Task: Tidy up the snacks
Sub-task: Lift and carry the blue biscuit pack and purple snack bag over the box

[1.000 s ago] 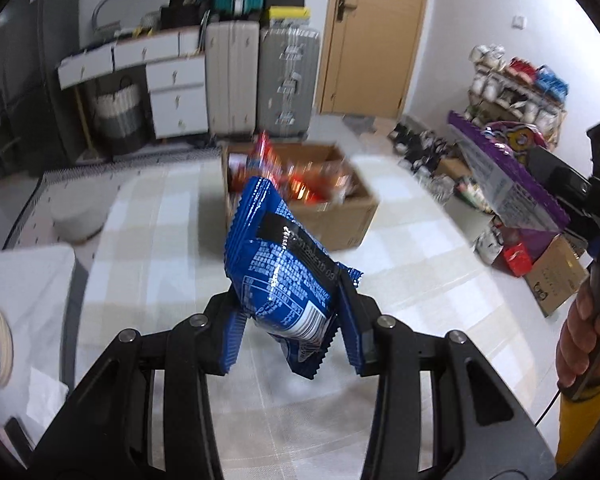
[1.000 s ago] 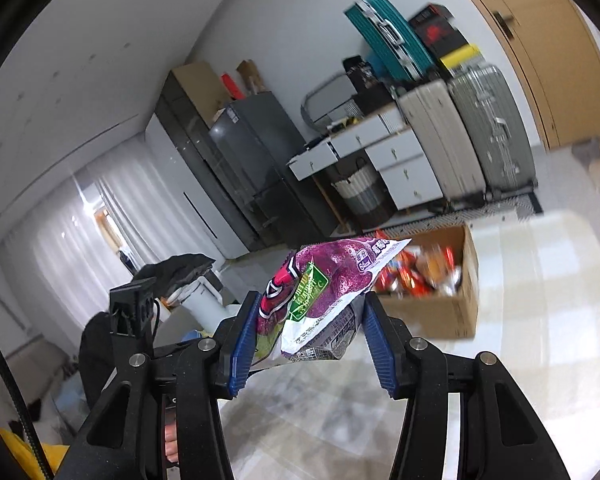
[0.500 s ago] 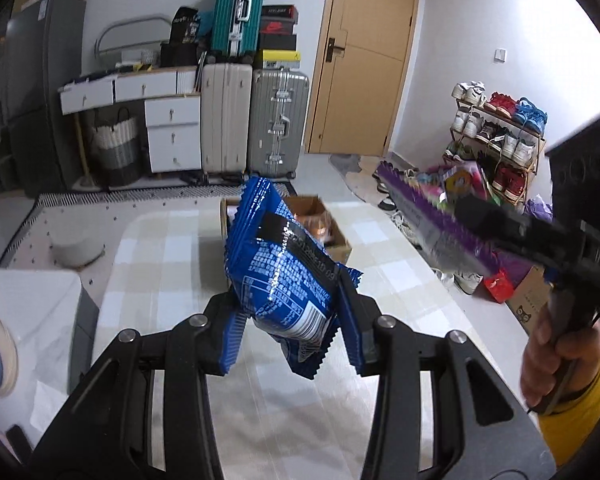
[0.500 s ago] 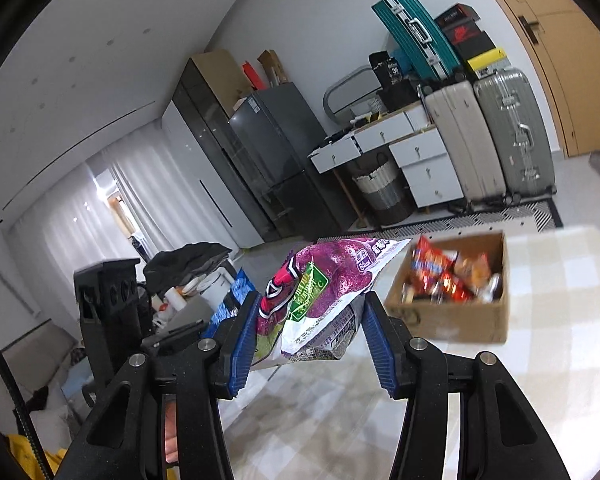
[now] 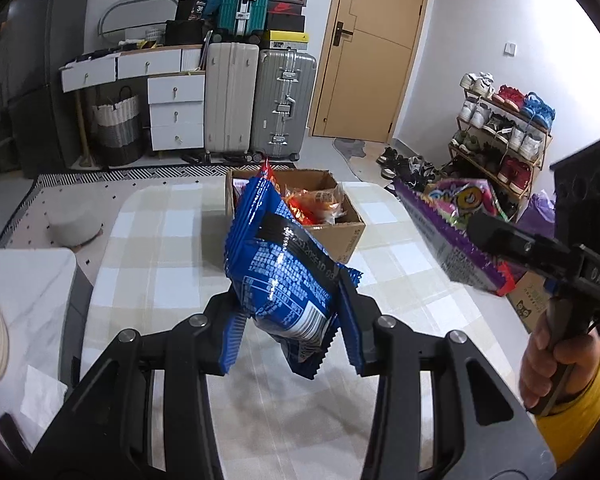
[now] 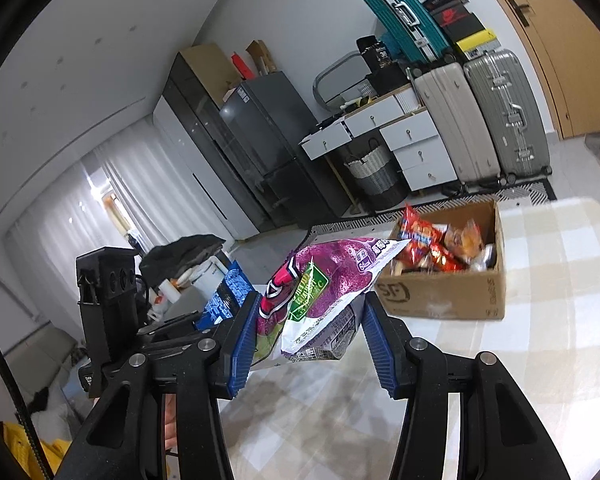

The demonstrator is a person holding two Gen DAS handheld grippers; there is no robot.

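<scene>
Both tongs [image 5: 290,334] [image 6: 312,338] level — packets clamped.

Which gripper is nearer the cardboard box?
Hard to call; perhaps the right. The right gripper, holding the purple bag, and the left gripper, holding the blue bag, both hang short of the box.

Glossy foil-look blue pkt [image 5: 278,276] & purple pkt [image 6: 320,292], matt cardboard box [image 5: 340,236], matt black plastic tool arms
</scene>
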